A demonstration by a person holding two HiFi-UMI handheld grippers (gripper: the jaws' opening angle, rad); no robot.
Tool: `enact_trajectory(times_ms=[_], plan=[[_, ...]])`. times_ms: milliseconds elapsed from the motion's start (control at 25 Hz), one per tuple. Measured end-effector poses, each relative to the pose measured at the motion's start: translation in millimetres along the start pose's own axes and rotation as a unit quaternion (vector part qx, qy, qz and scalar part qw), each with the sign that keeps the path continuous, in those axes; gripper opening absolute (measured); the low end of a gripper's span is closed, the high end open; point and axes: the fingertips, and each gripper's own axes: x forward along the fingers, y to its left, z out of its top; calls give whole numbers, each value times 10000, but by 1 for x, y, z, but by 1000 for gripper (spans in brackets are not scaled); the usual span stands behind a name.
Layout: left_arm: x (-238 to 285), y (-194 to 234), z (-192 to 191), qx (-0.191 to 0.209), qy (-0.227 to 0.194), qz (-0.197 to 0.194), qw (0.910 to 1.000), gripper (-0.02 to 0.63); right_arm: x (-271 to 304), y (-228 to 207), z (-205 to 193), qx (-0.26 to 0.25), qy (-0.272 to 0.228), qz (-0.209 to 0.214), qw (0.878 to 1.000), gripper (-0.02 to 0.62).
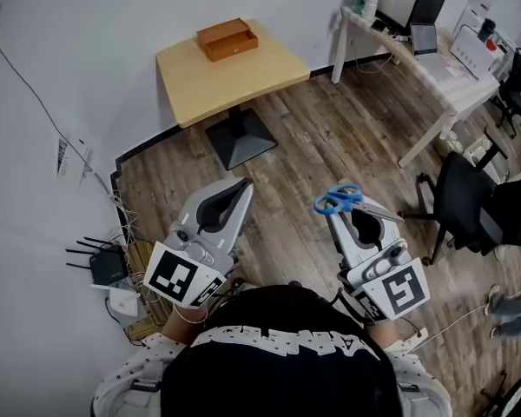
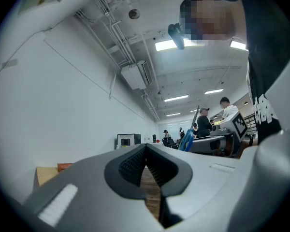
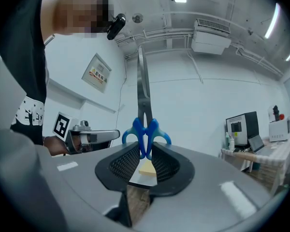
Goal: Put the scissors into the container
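Much bare wooden floor (image 1: 313,146) to cross before getting anywhere near the goal. Beyond it, against the white wall (image 1: 69,42), the pale square table (image 1: 252,81) on its dark foot, well apart from both grippers. Off to the right, a long white desk (image 1: 434,68) and a black chair (image 1: 464,202), of no use to the job.

Held up in front of the body, side by side: the left gripper (image 1: 240,185), jaws pressed together on nothing, and the right gripper (image 1: 337,217), jaws closed on a load.

Resting on the table near its far edge, the brown wooden container (image 1: 227,39), seemingly a shallow open box, though too small in the head view to be sure.

Pinched in the right jaws by the blue handle loops only: the scissors (image 1: 339,200), metal blades jutting out sideways to the right, nowhere near the container.

Plenty to go wrong from here. Could swivel or slide in the jaws during the walk over, given so narrow a hold on the loops and so long a lever beyond them. Could catch the container's rim with the blade tips on the way in and shove the light box along the table, even off its edge. Could land on the table or floor instead if let go before hanging squarely over the opening.
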Motion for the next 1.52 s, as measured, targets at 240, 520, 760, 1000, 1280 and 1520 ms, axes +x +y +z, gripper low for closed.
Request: enact_trajectory(times_ms=[240, 520, 760, 1000, 1280, 1520], plan=[[17, -22, -3, 37, 11, 28, 10000, 0, -20, -20, -2, 86, -38, 67, 9999, 92], [30, -47, -6, 168, 131, 77, 9997, 0, -39, -39, -7, 302, -126, 155, 9993, 92], [32, -38, -12, 231, 248, 206, 9992, 0, -29, -48, -15, 438, -106, 183, 9988, 92], [41, -21, -21, 67, 260, 204, 9994, 0, -14, -54, -16, 464, -51, 117, 9988, 92], [72, 18, -24, 6, 88, -86, 9999, 0, 26, -71, -12, 325, -68, -92, 9994, 92], [86, 63, -19, -145, -81, -137, 9998, 0, 69, -77, -5, 250, -111, -131, 9995, 93]])
